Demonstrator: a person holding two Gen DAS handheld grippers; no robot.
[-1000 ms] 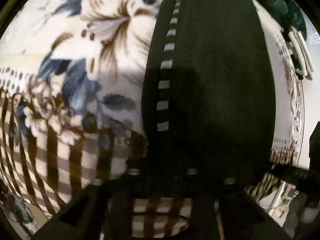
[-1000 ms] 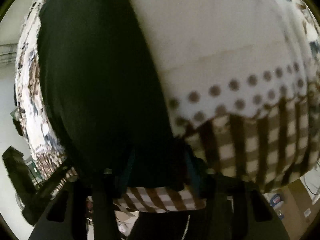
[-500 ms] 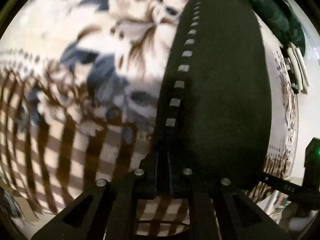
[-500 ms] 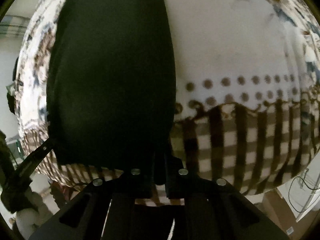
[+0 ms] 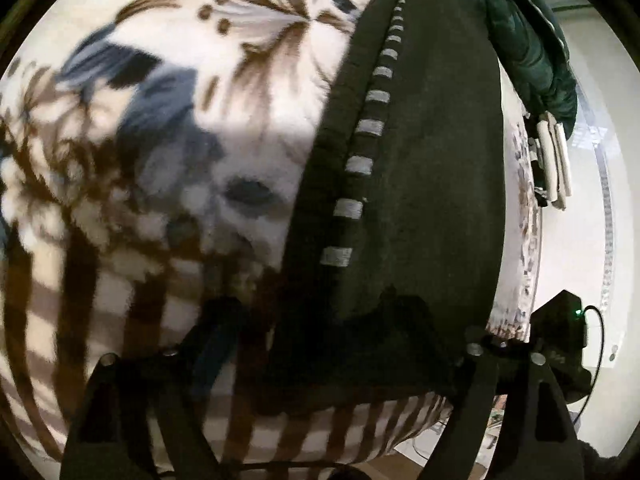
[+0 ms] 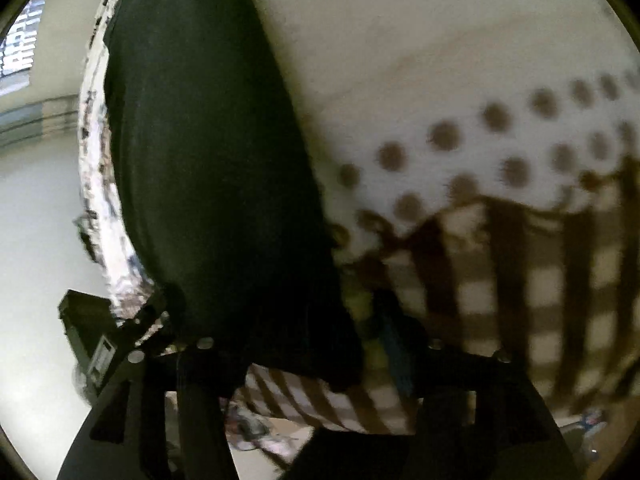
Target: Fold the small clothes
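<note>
A patterned blanket with flowers, dots and brown checks covers the surface. On it lies the black garment, stretched long, its near end at the blanket's edge. The left gripper and the right gripper have just opened their jaws; both stand released around that near end.
</note>
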